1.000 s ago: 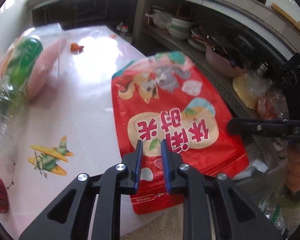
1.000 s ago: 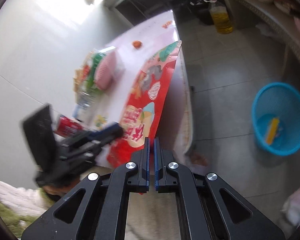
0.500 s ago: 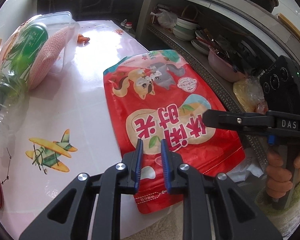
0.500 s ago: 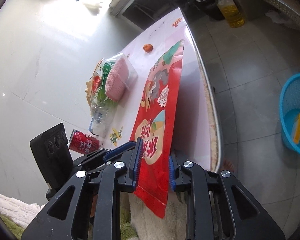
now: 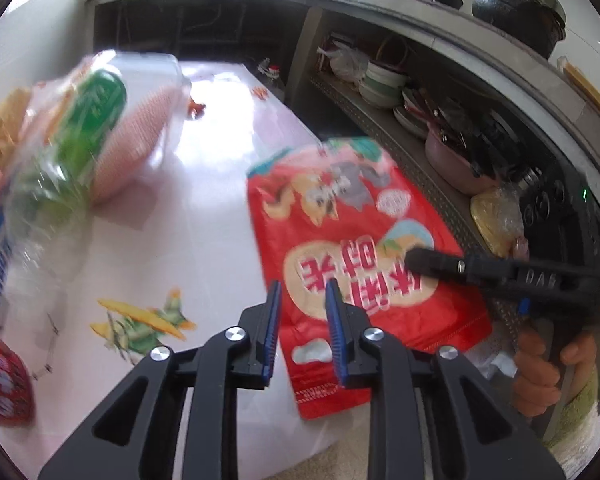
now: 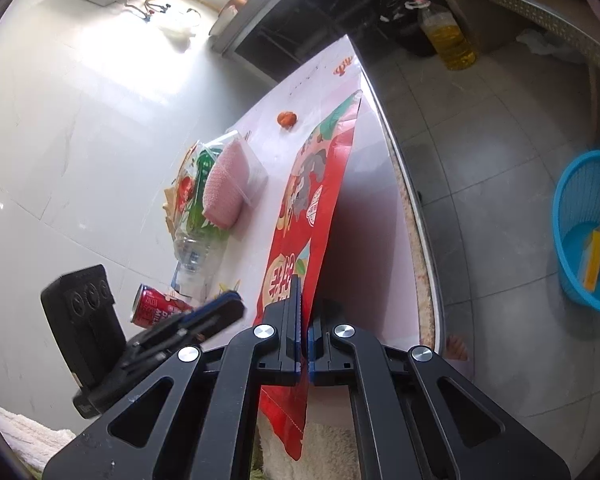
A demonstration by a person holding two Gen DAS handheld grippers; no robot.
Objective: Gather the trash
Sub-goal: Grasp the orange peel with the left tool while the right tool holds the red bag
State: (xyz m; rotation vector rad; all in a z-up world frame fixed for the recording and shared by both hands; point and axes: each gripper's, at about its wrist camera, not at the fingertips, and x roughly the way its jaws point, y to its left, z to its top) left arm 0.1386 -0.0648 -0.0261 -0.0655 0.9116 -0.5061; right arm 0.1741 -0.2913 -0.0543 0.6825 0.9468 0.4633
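Two views share the large red foil snack bag with cartoon animals [image 5: 360, 248], but only the right wrist view shows the round blue plastic basket [image 6: 588, 236] on the grey floor, far right of the fingers, with a yellow packet inside. Only the left wrist view shows the shelf of stacked bowls and pots [image 5: 384, 80] beyond the bag.

Left of the left gripper's fingers lie a red drink can [image 5: 2, 384], a clear plastic bottle [image 5: 28, 216] and a clear box with a pink sponge [image 5: 136, 140] on the white table [image 5: 160, 248]. The left gripper [image 5: 302, 300] has its jaws parted, nothing pressed between them; they have just been opening. The bag lies partly under and to the right of its fingers.

The right gripper [image 6: 303, 312] has its jaws closed on the near edge of the bag, which stands up on edge from the table. Half a second ago these jaws were wide around the bag; they have just been closing.
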